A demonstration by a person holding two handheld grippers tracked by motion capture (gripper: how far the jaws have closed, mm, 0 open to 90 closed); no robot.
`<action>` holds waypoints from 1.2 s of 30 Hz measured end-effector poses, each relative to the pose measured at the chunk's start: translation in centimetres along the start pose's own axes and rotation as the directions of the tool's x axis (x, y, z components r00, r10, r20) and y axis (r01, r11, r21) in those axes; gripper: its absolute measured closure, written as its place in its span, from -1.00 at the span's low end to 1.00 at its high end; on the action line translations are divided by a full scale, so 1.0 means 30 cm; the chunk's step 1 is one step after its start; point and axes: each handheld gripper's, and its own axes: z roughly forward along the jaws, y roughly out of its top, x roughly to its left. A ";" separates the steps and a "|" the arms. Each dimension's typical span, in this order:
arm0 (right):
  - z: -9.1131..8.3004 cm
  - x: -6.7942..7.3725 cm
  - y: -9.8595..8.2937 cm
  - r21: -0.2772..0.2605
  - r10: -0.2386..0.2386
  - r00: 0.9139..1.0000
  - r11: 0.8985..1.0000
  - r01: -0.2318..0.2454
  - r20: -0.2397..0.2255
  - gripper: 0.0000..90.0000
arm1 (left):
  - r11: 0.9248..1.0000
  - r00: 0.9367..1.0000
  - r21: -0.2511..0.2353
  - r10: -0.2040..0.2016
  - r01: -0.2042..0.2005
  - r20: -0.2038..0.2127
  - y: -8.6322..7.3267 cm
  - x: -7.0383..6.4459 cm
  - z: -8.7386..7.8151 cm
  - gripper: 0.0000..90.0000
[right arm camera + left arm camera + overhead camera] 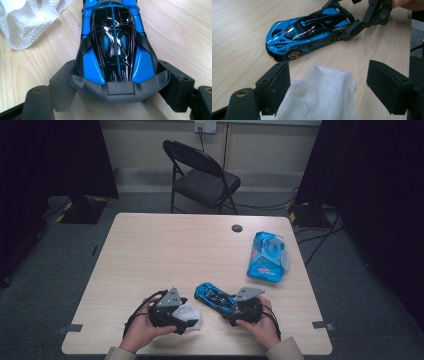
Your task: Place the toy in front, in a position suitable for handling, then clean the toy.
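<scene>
- Gripping the tail of the blue toy car (113, 47), the right hand-held gripper (239, 311) is pinning it from behind, jaws closed against both rear flanks, just under the wing.
- Lying low at the near edge of the worktop (165, 250), the left hand-held gripper (332, 87) is standing with its jaws spread wide; the white wipe (319, 97) is bunching up between them, touching the left pad but not being squeezed.
- The car is sitting on its wheels just beyond the wipe, nose pointing away from the right hand-held gripper, near the front middle of the worktop.
- By my reading, the cleaning step is just being set up: one hand is steadying the car, the other is getting hold of the wipe.
- Next, the left jaws are needing to close on the wipe, then carry it onto the bodywork.
- Farther back to the right, the blue wipes pack (268, 257) is lying well apart, flap open.
</scene>
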 end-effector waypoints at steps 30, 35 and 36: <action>-0.002 -0.002 -0.002 0.000 -0.003 1.000 1.000 0.003 -0.005 -0.46 | 0.999 1.000 0.030 -0.010 0.011 -0.026 -0.027 0.039 0.028 -0.23; -0.002 -0.002 -0.002 0.000 -0.003 1.000 1.000 0.003 -0.005 -0.46 | 1.000 0.999 0.011 -0.027 0.027 -0.032 -0.031 0.037 -0.032 -0.18; -0.002 -0.002 -0.002 0.000 -0.003 1.000 1.000 0.003 -0.005 -0.46 | 0.999 0.999 0.030 -0.016 0.017 -0.039 -0.038 0.036 -0.038 -0.12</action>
